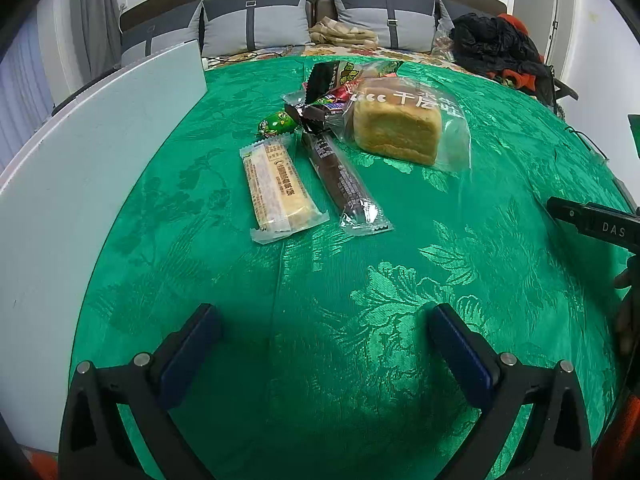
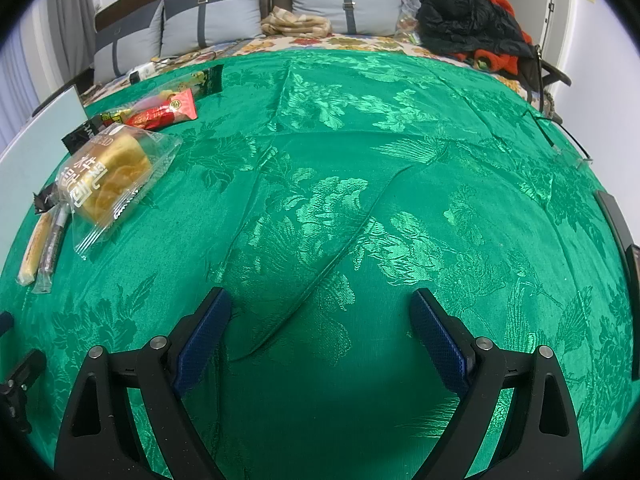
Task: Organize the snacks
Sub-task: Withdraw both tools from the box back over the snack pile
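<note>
Snacks lie in a loose pile on the green cloth [image 1: 360, 280]. A bagged bread loaf [image 1: 400, 124] sits at the pile's right, also seen at far left in the right wrist view as the bread loaf [image 2: 108, 176]. In front lie a cream wafer bar [image 1: 280, 188] and a dark chocolate bar [image 1: 344, 184]. Behind them are a small green sweet [image 1: 278, 122] and several mixed packets [image 1: 332, 80]. A red packet [image 2: 168, 112] shows beyond the loaf. My left gripper [image 1: 326, 328] is open, well short of the bars. My right gripper [image 2: 320, 312] is open over bare cloth, right of the pile.
A pale flat board [image 1: 80, 180] stands along the cloth's left edge. Behind the cloth are grey pillows [image 1: 256, 20], a folded beige blanket [image 1: 344, 32] and a heap of black and red clothing [image 1: 496, 44]. The right gripper's black body [image 1: 592, 220] shows at the right edge.
</note>
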Tool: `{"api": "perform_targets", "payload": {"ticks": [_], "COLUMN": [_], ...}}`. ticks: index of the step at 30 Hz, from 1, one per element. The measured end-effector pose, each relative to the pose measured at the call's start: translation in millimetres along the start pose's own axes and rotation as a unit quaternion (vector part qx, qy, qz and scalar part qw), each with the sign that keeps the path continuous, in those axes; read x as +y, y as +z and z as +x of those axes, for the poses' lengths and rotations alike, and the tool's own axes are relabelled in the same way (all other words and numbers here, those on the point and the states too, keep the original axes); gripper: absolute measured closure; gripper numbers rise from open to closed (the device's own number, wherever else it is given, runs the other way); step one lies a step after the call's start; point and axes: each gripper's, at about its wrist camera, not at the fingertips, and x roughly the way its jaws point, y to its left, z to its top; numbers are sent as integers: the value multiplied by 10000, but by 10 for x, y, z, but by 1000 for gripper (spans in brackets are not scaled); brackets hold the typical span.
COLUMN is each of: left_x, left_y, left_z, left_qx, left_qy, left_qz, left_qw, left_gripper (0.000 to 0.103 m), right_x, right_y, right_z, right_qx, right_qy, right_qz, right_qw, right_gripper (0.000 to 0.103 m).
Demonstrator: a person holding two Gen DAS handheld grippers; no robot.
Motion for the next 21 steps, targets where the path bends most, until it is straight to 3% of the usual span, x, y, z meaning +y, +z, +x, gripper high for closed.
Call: {"api": "perform_targets", "payload": {"ticks": [21], "left_x": [-1], "left_y": [-58], "left_z": [-50], "left_qx": [29], "left_qy": [-59], "left_qz": [27], "left_qw": [10000], "left_gripper": [0], "right_x": [-1], "right_y": [3], "right_z": [1], "right_qx": [4], "right_qy": [0], "right_qz": [4], "right_qw": [10000], "right_gripper": [9]}}
